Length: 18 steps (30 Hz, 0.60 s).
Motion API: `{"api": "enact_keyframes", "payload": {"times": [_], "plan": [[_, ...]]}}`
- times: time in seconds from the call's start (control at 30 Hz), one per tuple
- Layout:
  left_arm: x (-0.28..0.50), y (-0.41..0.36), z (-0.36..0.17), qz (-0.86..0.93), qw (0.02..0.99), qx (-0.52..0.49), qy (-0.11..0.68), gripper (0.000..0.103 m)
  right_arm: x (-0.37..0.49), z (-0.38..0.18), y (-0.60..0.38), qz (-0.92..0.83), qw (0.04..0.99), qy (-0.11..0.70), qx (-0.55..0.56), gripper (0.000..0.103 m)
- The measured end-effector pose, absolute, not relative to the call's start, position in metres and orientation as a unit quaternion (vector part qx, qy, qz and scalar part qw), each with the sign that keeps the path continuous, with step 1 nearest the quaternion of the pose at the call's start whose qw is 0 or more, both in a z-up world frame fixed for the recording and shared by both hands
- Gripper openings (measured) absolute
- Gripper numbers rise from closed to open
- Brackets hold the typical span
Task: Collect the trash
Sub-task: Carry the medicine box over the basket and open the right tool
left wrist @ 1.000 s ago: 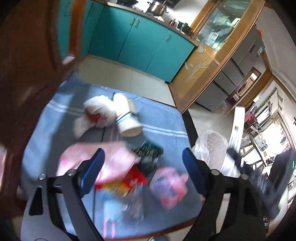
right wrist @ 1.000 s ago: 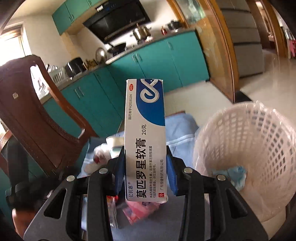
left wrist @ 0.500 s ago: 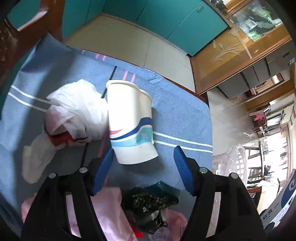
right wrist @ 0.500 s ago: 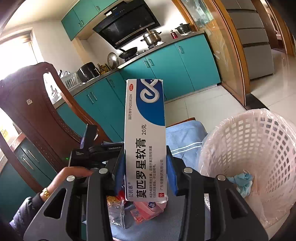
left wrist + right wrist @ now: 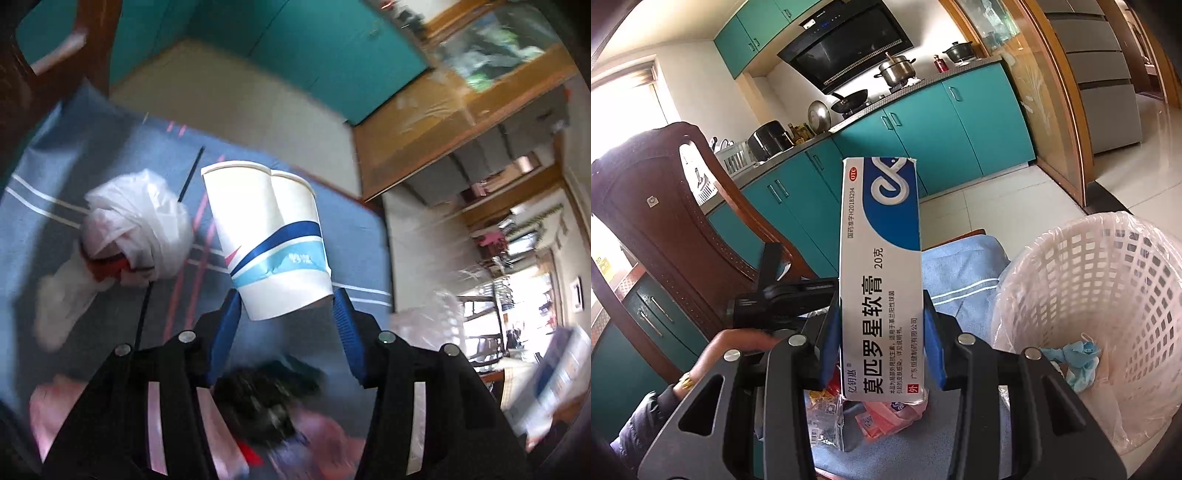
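Two nested white paper cups (image 5: 266, 236) with blue stripes lie tipped on the blue tablecloth (image 5: 92, 155). My left gripper (image 5: 286, 310) has its jaws closing on the cups' base, and both blue pads touch its sides. A knotted white plastic bag (image 5: 136, 229) lies left of the cups. My right gripper (image 5: 881, 332) is shut on a blue and white ointment box (image 5: 881, 266), held upright beside the white mesh basket (image 5: 1108, 280). A crumpled blue scrap (image 5: 1075, 358) lies inside the basket.
Pink wrappers (image 5: 59, 406) and a dark wrapper (image 5: 266, 391) lie under my left gripper. More wrappers (image 5: 879, 417) show below the box. A person's hand (image 5: 738, 343) holds the left tool. A brown wooden chair (image 5: 665, 206) stands left of the table, with teal cabinets (image 5: 942, 129) behind.
My left gripper moved forward over the wrapper pile to the paper cups and its jaws narrowed onto the base. The right gripper kept the box, barely moving.
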<state>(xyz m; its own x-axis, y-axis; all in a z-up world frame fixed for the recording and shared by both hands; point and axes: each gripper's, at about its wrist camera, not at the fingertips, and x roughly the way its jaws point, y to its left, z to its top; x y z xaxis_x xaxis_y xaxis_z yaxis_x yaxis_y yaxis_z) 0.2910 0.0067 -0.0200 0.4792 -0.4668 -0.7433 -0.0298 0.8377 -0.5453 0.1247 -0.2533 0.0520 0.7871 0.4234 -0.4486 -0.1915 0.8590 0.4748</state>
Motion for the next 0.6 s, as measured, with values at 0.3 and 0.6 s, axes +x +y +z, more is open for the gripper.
{"api": "enact_keyframes", "payload": {"times": [0.3, 0.6], "plan": [[0.124, 0.012, 0.046, -0.113, 0.930, -0.145, 0.319, 0.052, 0.116, 0.052, -0.232, 0.155, 0.936, 0.279, 0.146, 0.040], [0.070, -0.004, 0.049, -0.097, 0.959, -0.087, 0.253, 0.053, 0.109, 0.042, -0.210, 0.140, 0.939, 0.297, 0.103, 0.040]]}}
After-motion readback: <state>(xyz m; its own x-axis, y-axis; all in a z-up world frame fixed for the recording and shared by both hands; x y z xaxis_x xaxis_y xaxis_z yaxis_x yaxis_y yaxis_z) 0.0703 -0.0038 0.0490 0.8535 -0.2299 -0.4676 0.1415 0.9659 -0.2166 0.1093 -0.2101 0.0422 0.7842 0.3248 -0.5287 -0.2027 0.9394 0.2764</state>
